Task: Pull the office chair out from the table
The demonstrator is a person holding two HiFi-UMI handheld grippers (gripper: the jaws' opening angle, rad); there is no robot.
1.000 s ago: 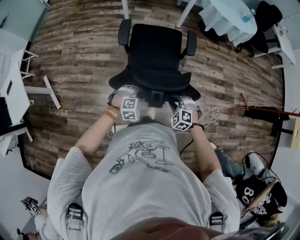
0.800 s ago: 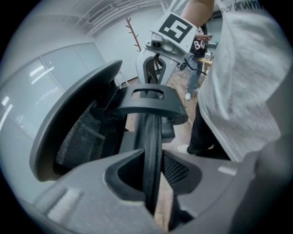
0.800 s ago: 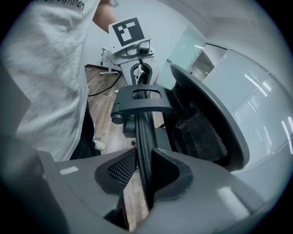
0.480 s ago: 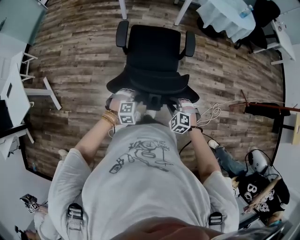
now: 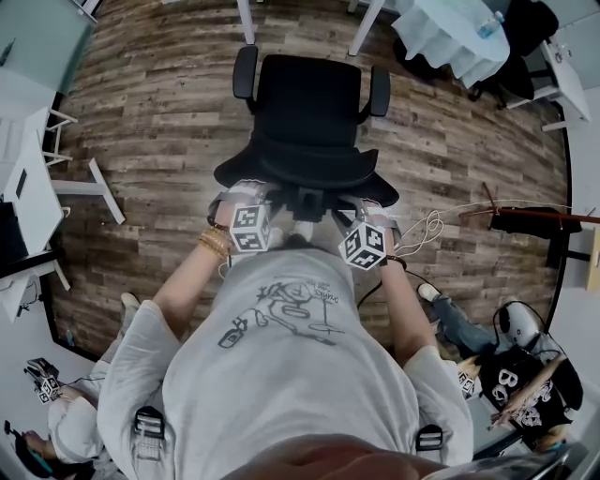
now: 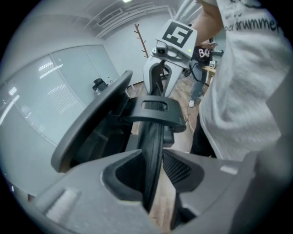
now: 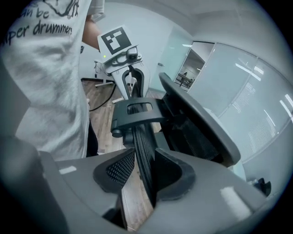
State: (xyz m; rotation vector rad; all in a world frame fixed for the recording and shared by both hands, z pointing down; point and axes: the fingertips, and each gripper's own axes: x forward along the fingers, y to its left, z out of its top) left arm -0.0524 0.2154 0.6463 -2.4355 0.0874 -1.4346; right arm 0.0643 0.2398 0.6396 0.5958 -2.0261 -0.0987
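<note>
One office chair [image 5: 309, 103] sat top-centre, just below two white table legs [image 5: 246, 19], w/ bare wood floor [image 5: 159, 112] both sides. Left gripper [image 6: 158, 169] & right gripper [image 7: 142, 176]: fingers [image 6: 121, 176] were opening, backrest top edge [image 7: 143, 146] btwn each pair, not squeezed.

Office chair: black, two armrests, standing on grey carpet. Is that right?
Not carpet. The office chair stands on a wood-plank floor, as the head view shows. The rest holds: it is black, with two armrests.
</note>
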